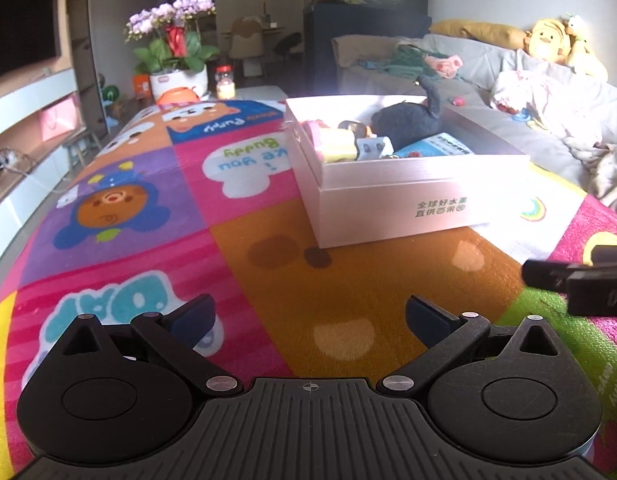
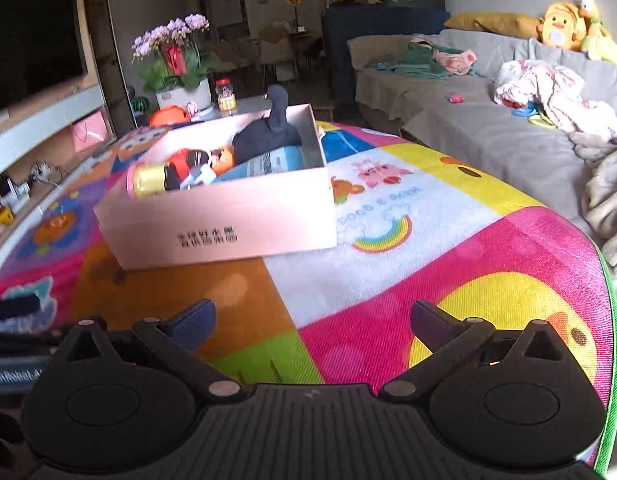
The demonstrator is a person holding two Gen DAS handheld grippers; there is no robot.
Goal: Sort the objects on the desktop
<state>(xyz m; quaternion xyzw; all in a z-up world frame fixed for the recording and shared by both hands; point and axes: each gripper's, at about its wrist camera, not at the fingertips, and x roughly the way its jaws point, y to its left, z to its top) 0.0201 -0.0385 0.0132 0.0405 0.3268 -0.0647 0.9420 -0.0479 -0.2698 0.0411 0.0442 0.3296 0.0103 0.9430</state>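
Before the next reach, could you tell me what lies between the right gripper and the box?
Nothing: in the right wrist view only bare printed mat lies between the open right gripper and the box.

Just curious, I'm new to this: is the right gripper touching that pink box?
Apart. The right wrist view shows the right gripper open and empty, with bare mat between its fingertips and the pink box.

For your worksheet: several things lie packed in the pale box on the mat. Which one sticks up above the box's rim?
The dark grey plush toy at the far end of the box. Its neck rises above the rim, while the gold-capped can and the blue packet lie lower.
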